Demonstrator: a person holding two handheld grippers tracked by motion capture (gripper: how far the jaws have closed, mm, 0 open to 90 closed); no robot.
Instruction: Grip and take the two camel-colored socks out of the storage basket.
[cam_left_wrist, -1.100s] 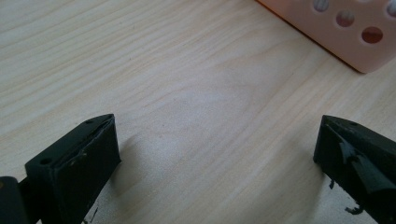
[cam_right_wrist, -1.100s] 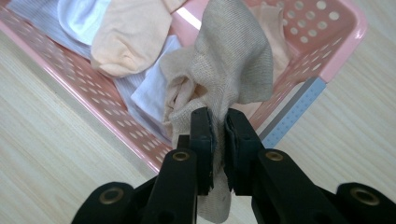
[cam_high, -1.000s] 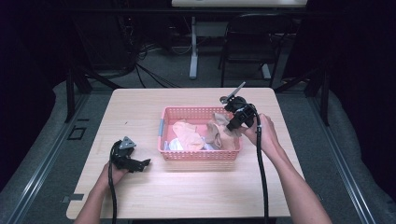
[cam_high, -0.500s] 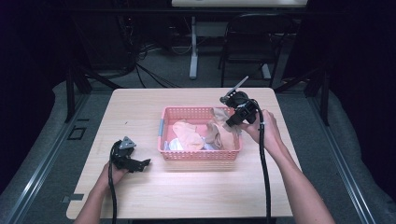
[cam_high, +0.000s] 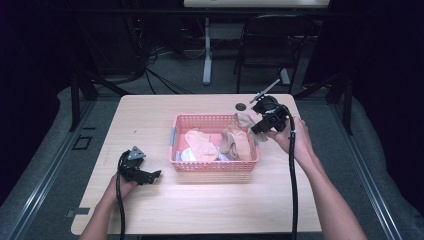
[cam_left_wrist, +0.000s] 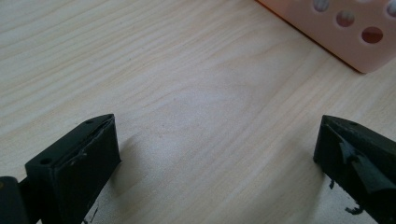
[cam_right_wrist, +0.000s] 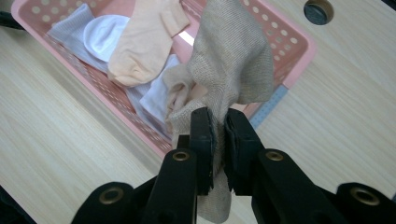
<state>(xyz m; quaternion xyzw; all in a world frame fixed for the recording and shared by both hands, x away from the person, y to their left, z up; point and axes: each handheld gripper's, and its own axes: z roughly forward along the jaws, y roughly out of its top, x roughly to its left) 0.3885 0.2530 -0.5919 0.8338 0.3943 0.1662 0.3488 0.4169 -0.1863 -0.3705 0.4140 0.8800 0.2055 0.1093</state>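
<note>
One beige sock (cam_right_wrist: 233, 60), soft and light, pinched mid-fabric by right gripper (cam_right_wrist: 218, 135) at basket's (cam_high: 215, 165) three o'clock; left gripper (cam_left_wrist: 215, 149) wide open, empty.

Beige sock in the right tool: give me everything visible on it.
The beige sock is a knitted, tan fabric with a fine ribbed weave, limp and bunched. The right tool pinches it between closed jaws, a short end hanging below them. It is lifted over the pink basket at its right end, its lower folds resting on the white socks inside.
</note>
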